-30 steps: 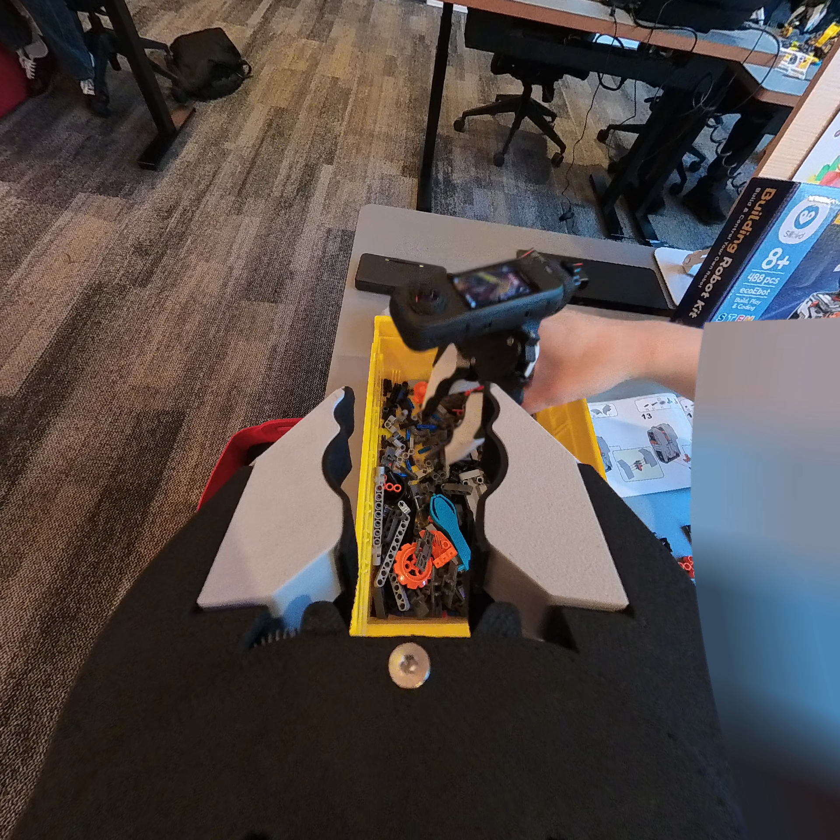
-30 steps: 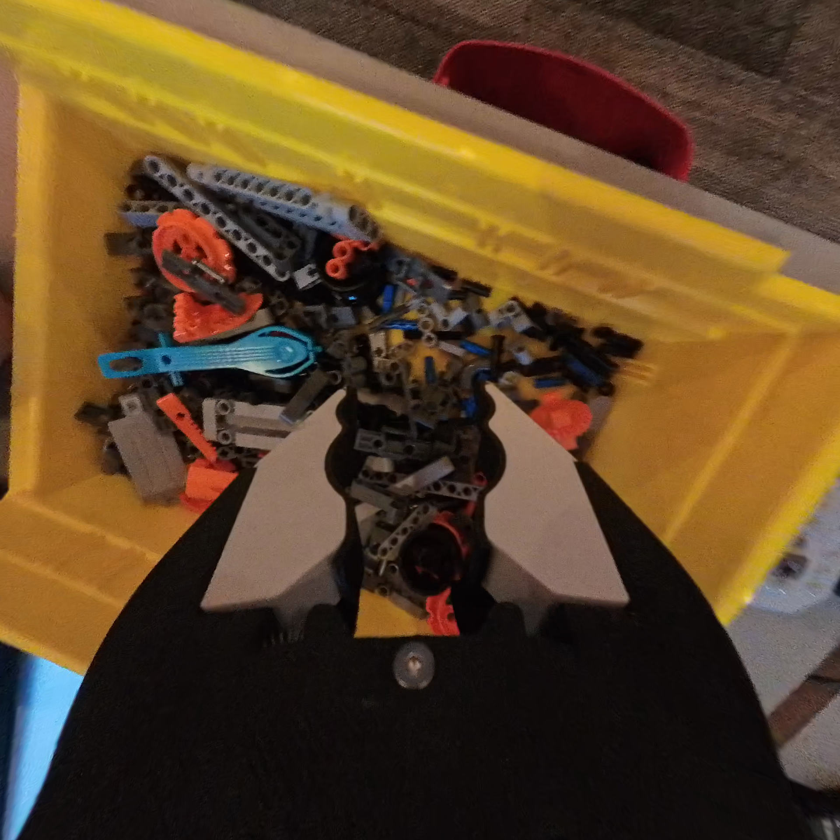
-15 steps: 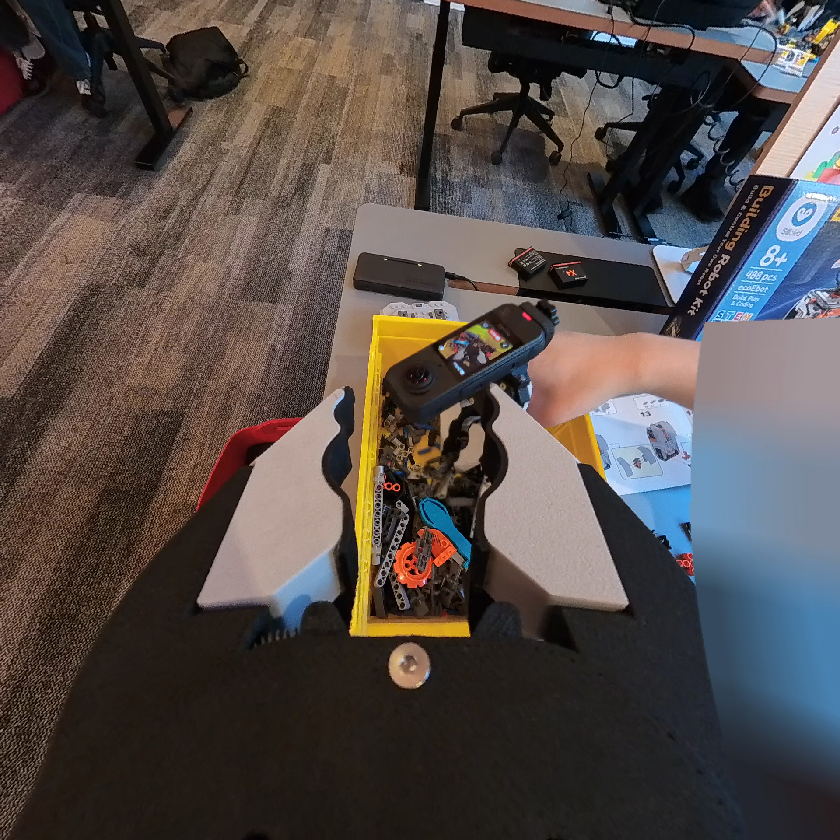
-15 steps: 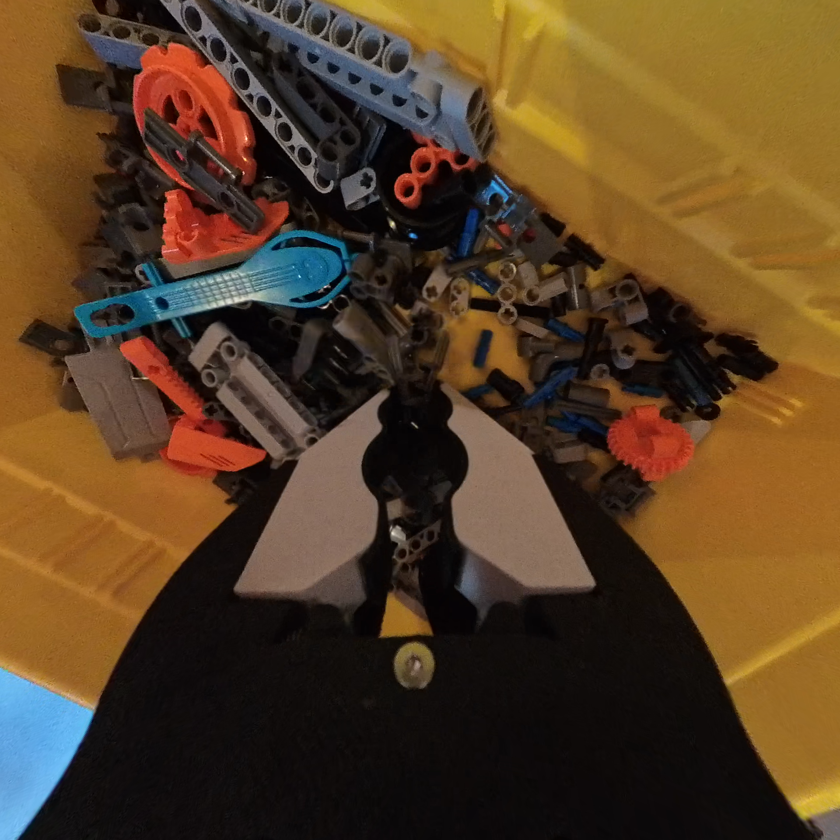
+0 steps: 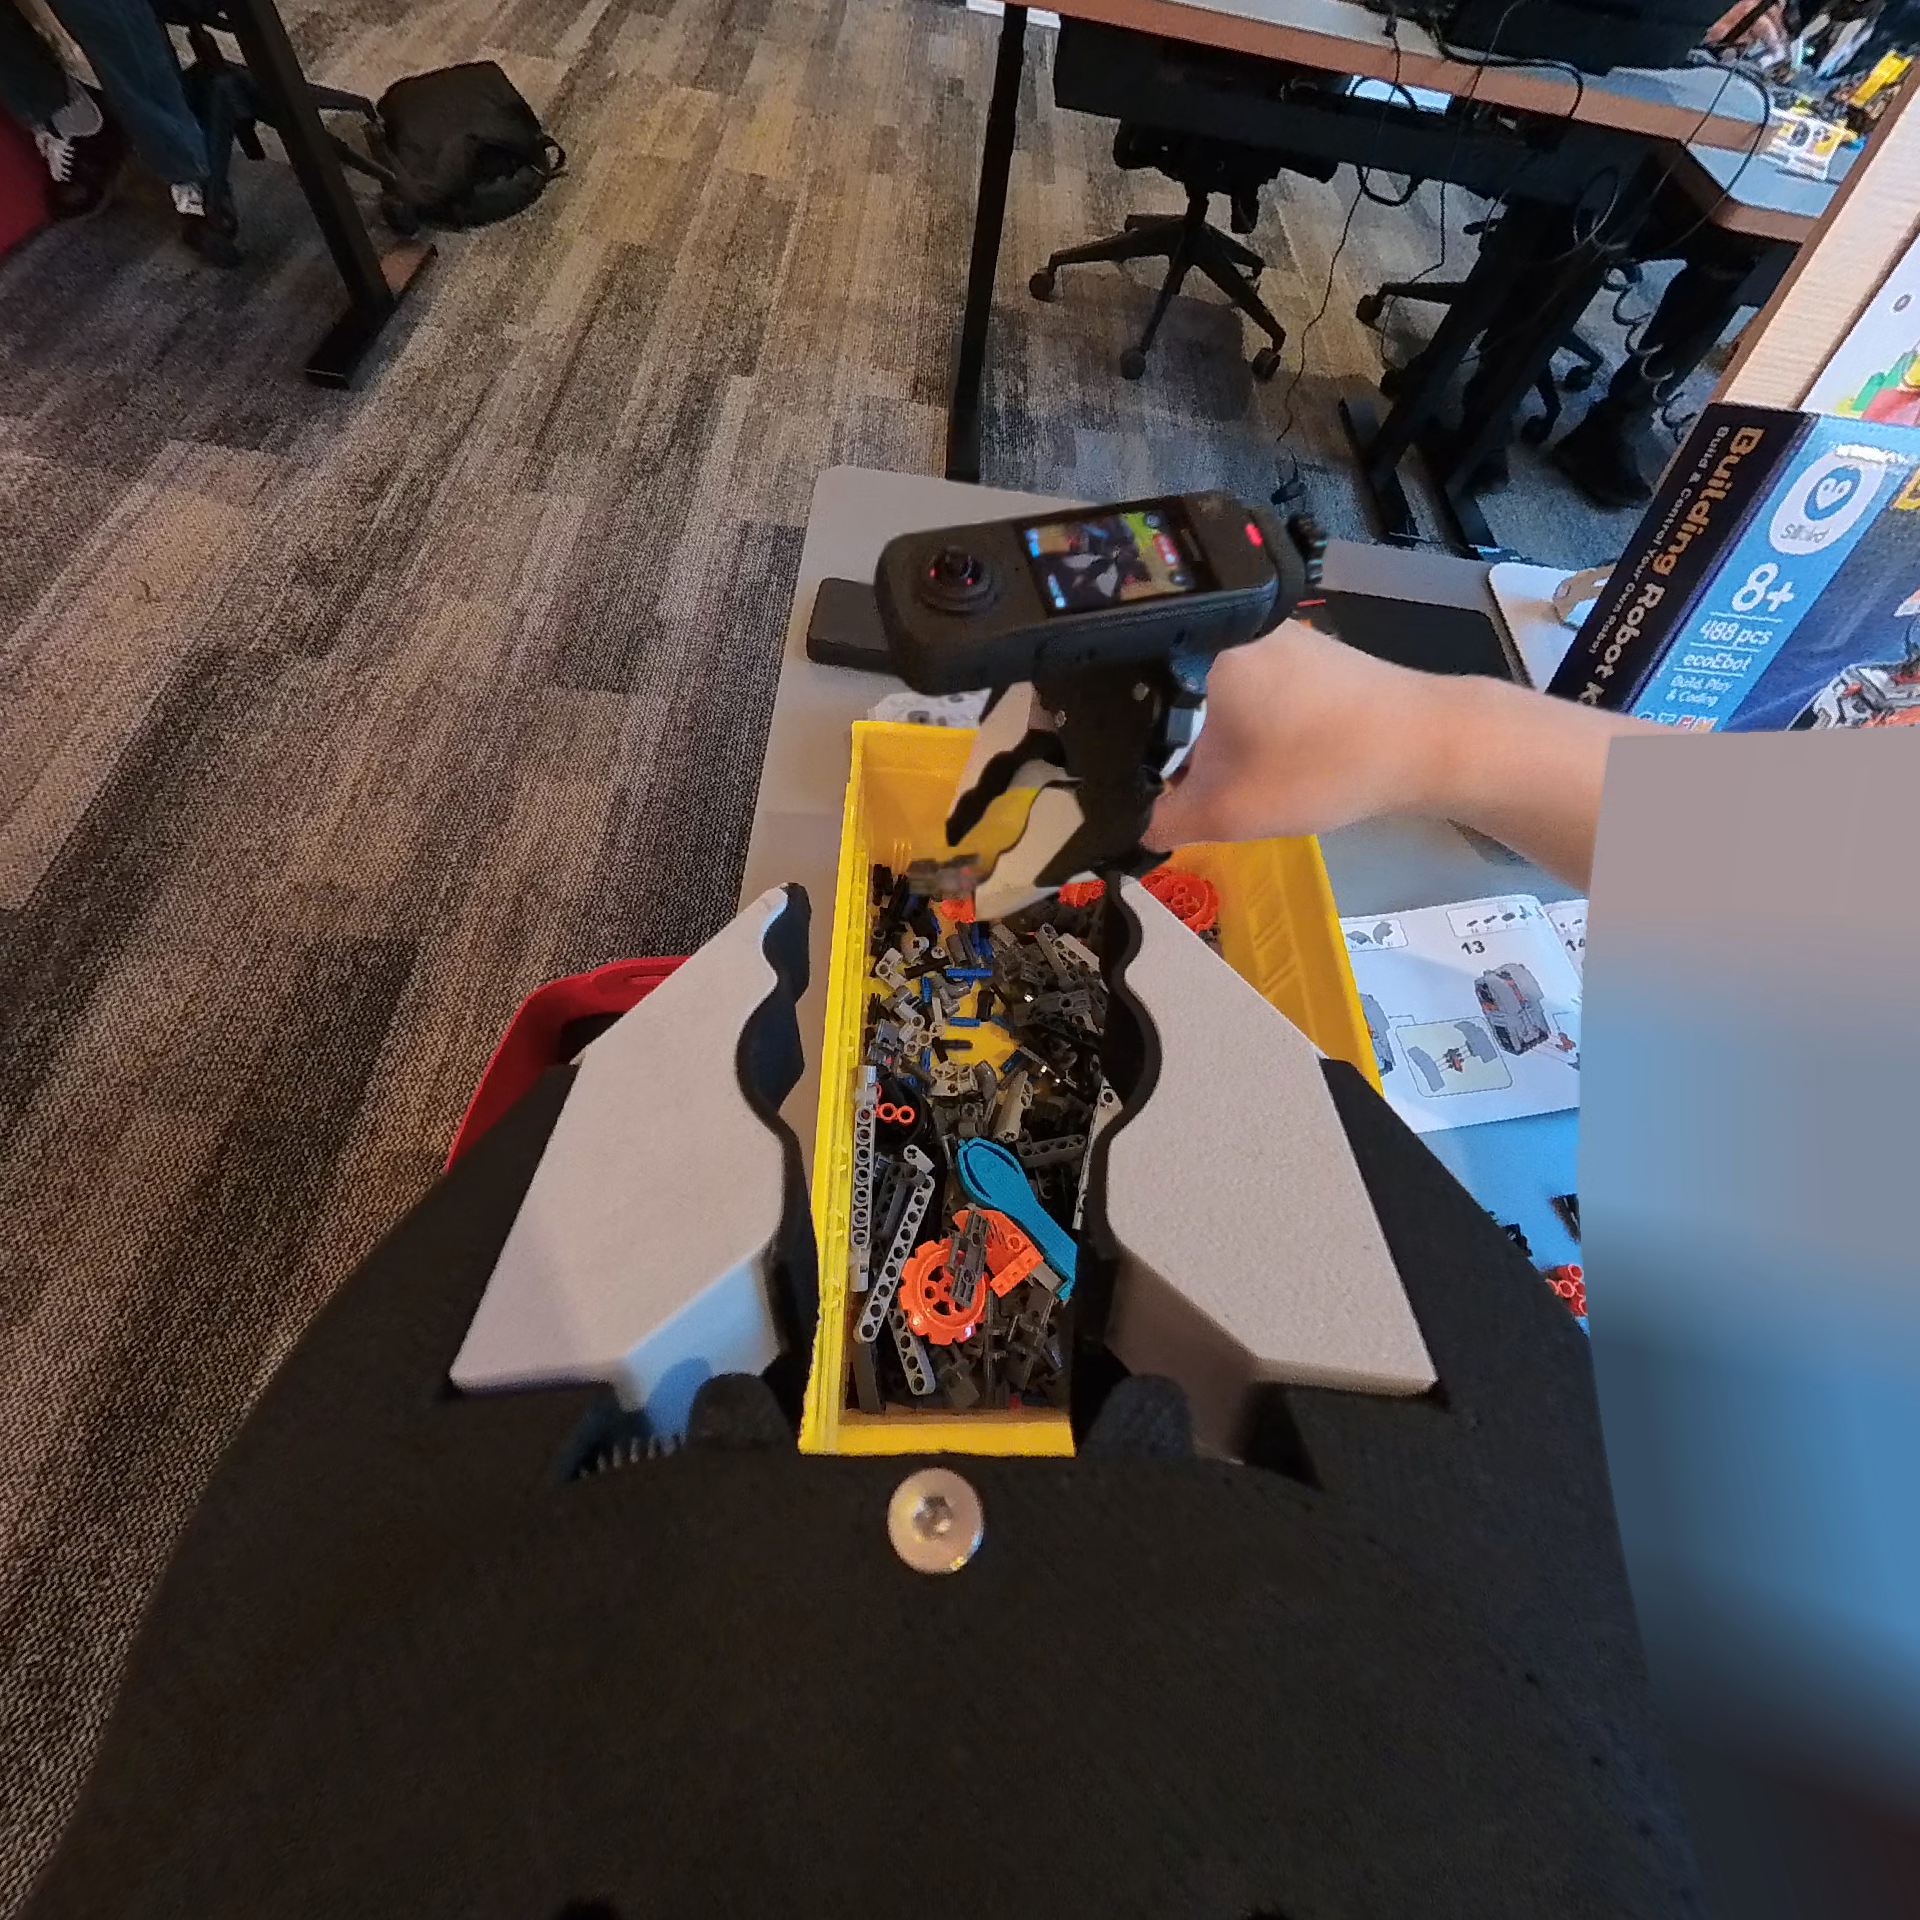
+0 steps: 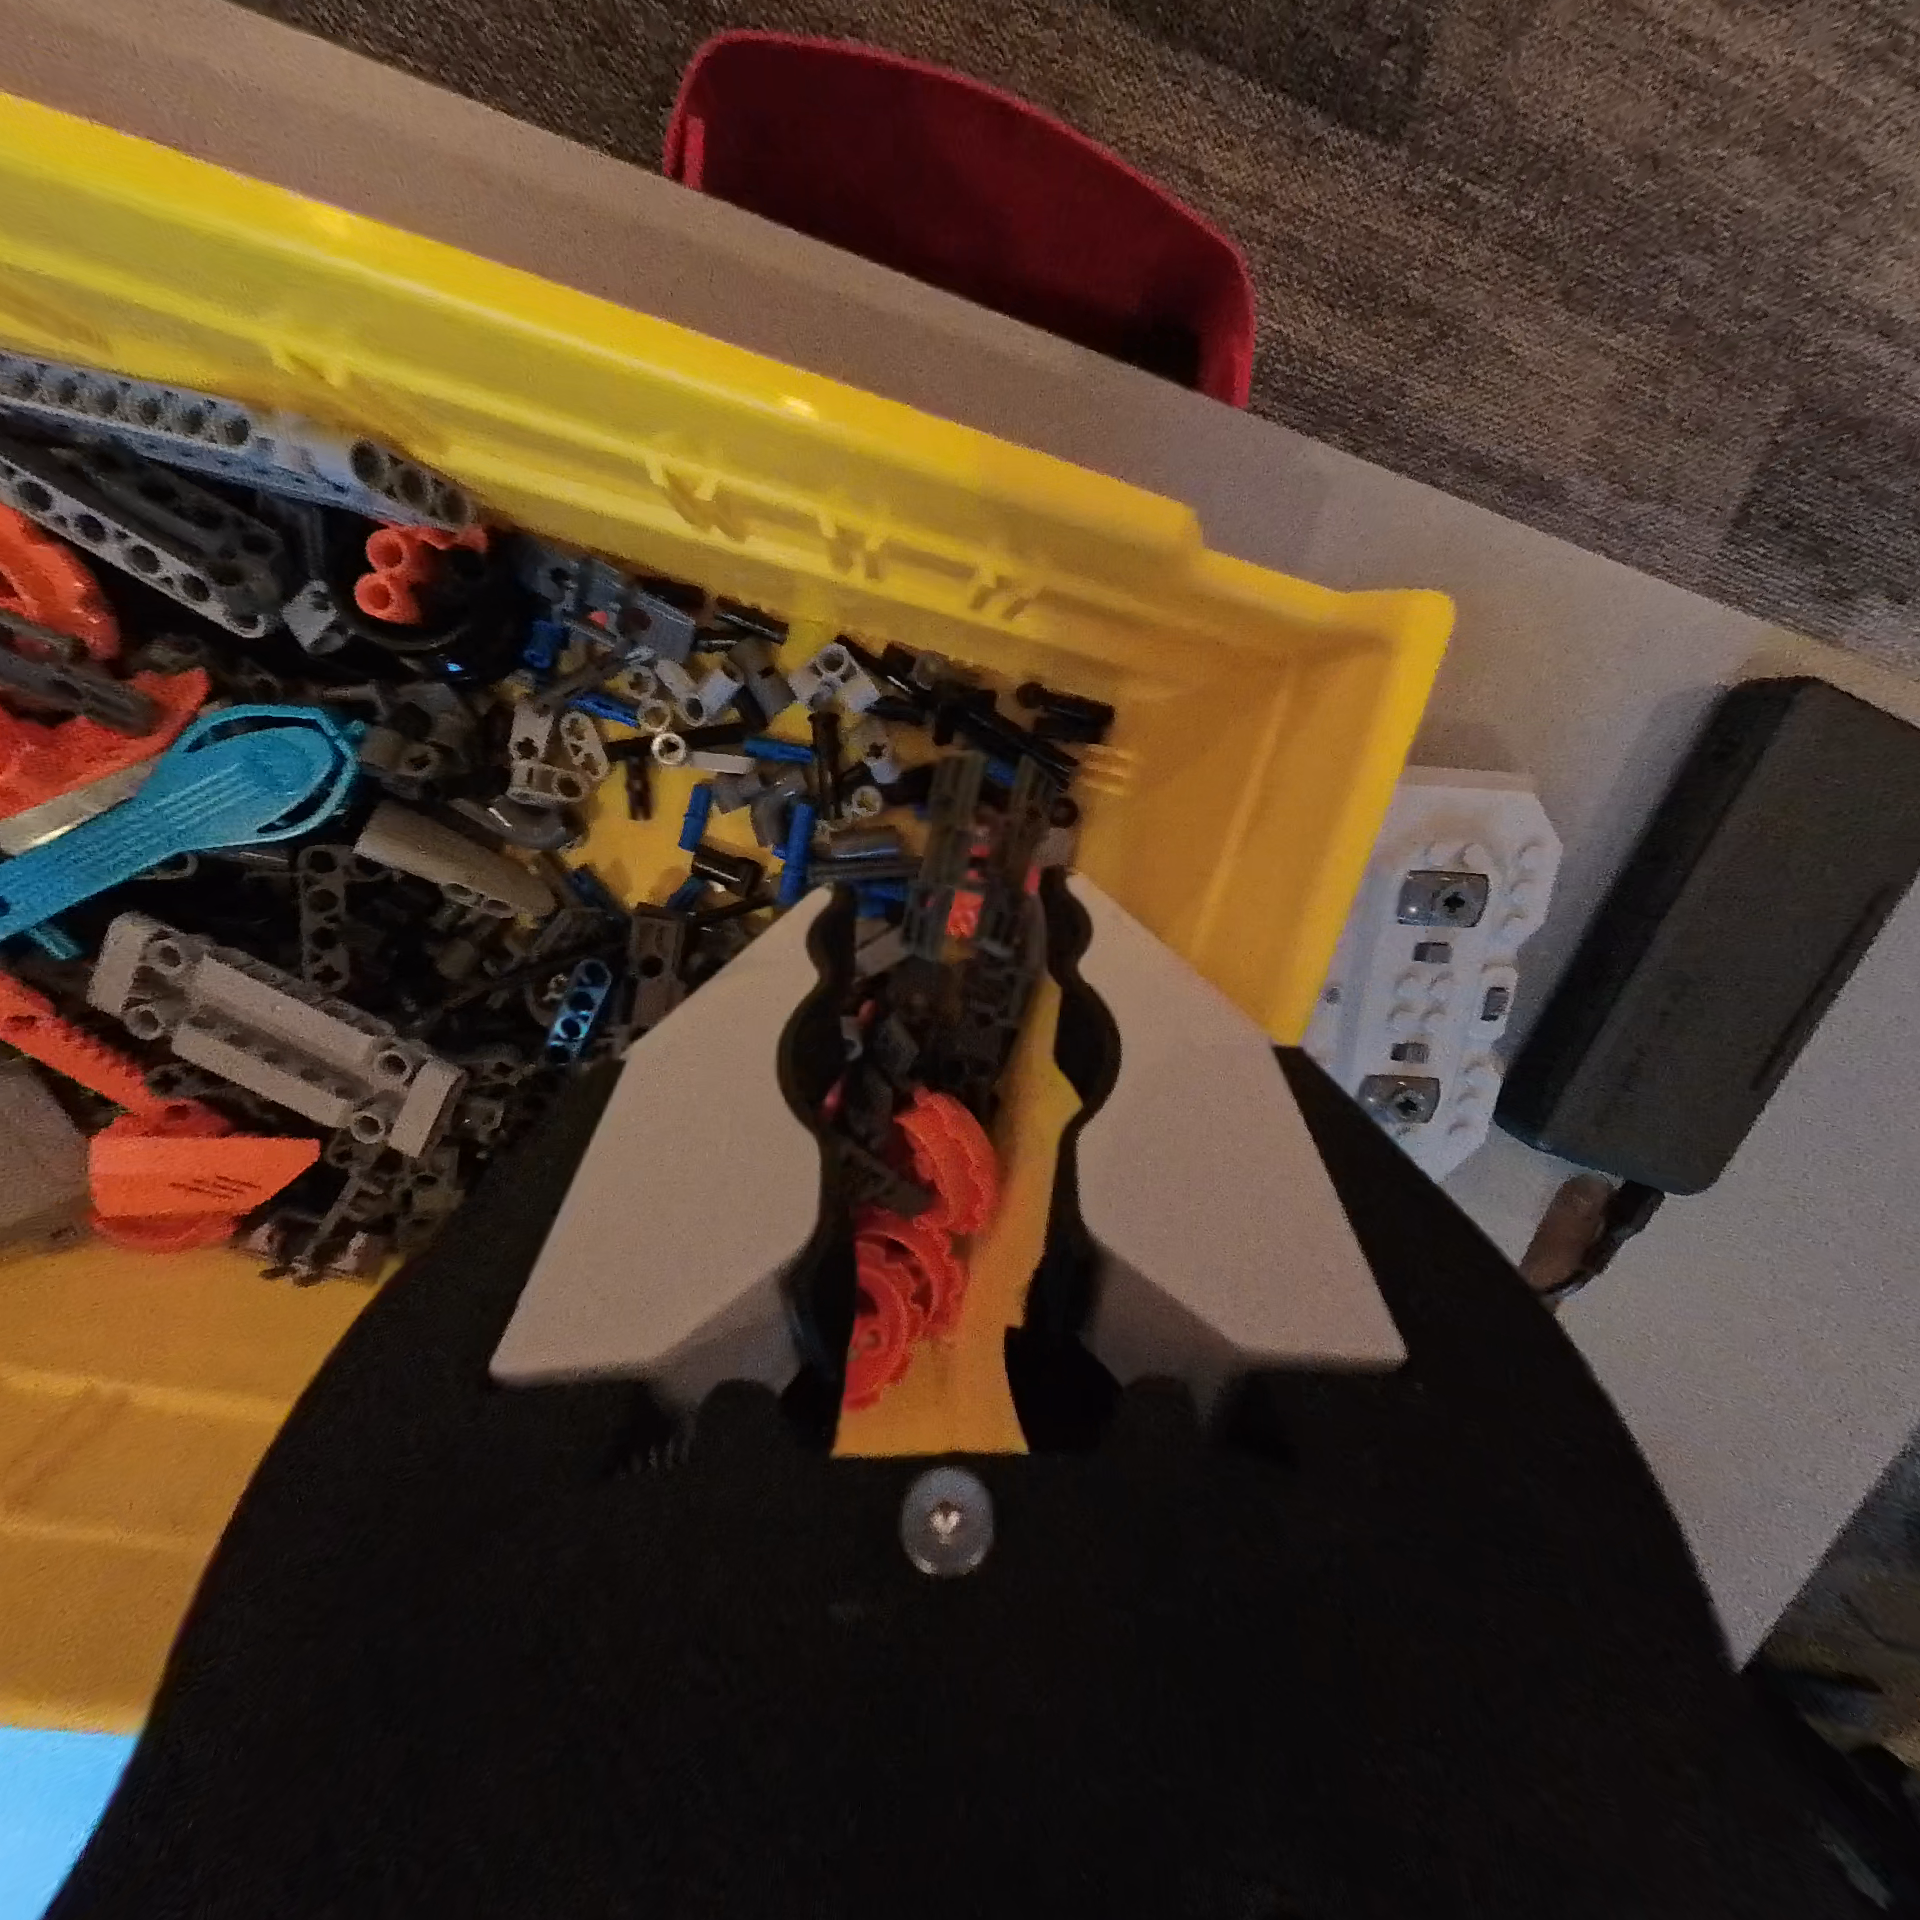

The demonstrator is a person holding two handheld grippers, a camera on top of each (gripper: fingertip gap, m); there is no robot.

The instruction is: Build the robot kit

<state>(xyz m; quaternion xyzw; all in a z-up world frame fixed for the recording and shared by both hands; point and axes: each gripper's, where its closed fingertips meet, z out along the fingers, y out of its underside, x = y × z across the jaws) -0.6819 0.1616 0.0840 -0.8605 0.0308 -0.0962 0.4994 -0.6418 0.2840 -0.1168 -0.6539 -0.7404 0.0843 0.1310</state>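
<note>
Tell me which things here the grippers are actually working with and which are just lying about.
In use: right gripper, jaws shut on a dark grey piece; left gripper, jaws open above the yellow bin; loose parts in the bin.
Lying about: black box, white block, instruction sheet, kit box, red seat.

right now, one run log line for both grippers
left gripper: jaws open, over near end of yellow plastic bin | right gripper: jaws shut on dark grey plastic piece, above bin's far end
</note>
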